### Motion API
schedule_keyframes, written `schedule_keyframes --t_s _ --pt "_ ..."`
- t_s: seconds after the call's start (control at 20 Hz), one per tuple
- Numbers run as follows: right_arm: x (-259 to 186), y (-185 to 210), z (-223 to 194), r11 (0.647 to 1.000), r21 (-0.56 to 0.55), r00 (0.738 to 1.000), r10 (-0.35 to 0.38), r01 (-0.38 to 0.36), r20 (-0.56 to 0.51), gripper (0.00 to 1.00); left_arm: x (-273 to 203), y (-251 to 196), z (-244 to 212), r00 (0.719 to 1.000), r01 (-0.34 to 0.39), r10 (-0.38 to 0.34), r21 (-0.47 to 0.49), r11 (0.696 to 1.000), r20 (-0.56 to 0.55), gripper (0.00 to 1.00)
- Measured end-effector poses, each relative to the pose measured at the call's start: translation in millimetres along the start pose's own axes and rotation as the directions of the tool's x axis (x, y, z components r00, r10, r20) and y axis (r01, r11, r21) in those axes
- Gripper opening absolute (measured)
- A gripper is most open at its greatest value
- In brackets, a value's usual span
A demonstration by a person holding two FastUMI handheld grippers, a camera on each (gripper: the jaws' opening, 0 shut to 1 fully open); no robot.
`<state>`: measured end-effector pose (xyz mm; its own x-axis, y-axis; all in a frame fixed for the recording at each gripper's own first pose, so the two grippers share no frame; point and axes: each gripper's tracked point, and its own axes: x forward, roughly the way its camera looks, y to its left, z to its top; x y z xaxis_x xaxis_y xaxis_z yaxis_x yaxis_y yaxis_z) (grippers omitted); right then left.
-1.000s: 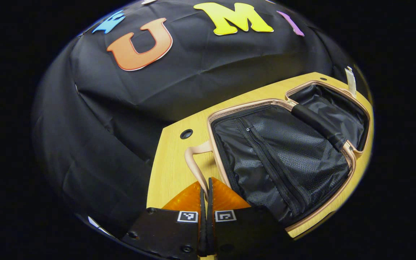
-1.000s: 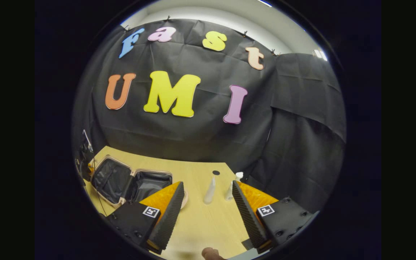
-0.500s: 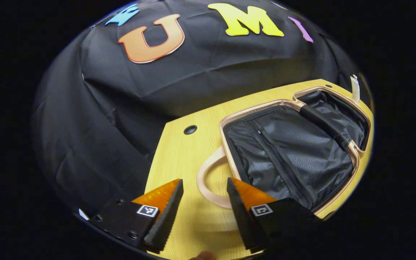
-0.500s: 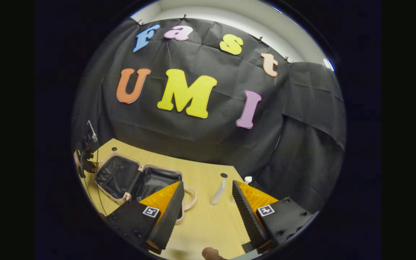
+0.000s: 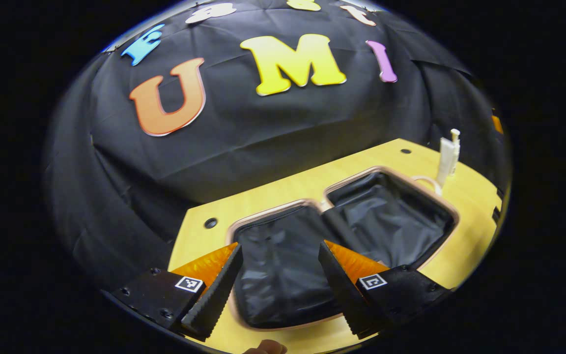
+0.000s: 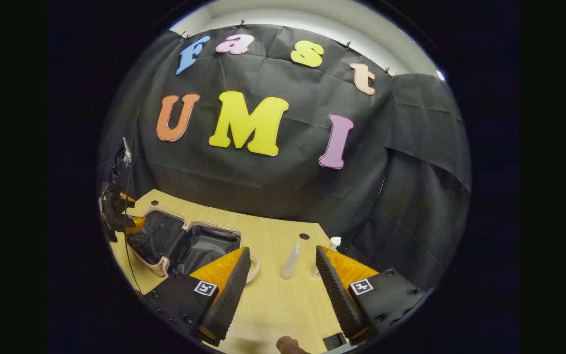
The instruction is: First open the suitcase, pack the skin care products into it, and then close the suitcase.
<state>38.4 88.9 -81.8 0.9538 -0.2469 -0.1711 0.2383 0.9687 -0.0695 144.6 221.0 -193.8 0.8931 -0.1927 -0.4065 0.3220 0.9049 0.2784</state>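
The suitcase (image 5: 342, 236) is laid open on the table (image 6: 273, 300). Both grippers (image 5: 278, 285) (image 6: 283, 290) are held spread, grasping nothing; two bottles (image 6: 290, 255), seemingly upright, are seen beyond.

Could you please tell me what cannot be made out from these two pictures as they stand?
- Right gripper view: the second bottle is partly hidden behind the right hand-held gripper finger; the first bottle is too small to identify.
- Left gripper view: the suitcase near half is blurred, its front rim hidden by the left hand-held gripper.
- Right gripper view: the suitcase handle is mostly covered by a finger.
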Motion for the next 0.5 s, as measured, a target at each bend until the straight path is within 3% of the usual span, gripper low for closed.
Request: schedule_keyframes --t_s 0.25,0.5 --pt "25.0 -71.6 -20.8 1.000 0.019 1.000 -0.001 0.001 -0.026 0.79 8.2 -130.0 50.8 0.993 0.117 -0.117 0.016 0.993 0.026 0.99" --pt "52.5 -145.0 -43.1 1.000 0.021 0.999 -0.018 0.019 -0.047 0.79 31.2 -266.4 76.0 0.980 0.201 -0.201 -0.035 0.979 0.006 0.99"
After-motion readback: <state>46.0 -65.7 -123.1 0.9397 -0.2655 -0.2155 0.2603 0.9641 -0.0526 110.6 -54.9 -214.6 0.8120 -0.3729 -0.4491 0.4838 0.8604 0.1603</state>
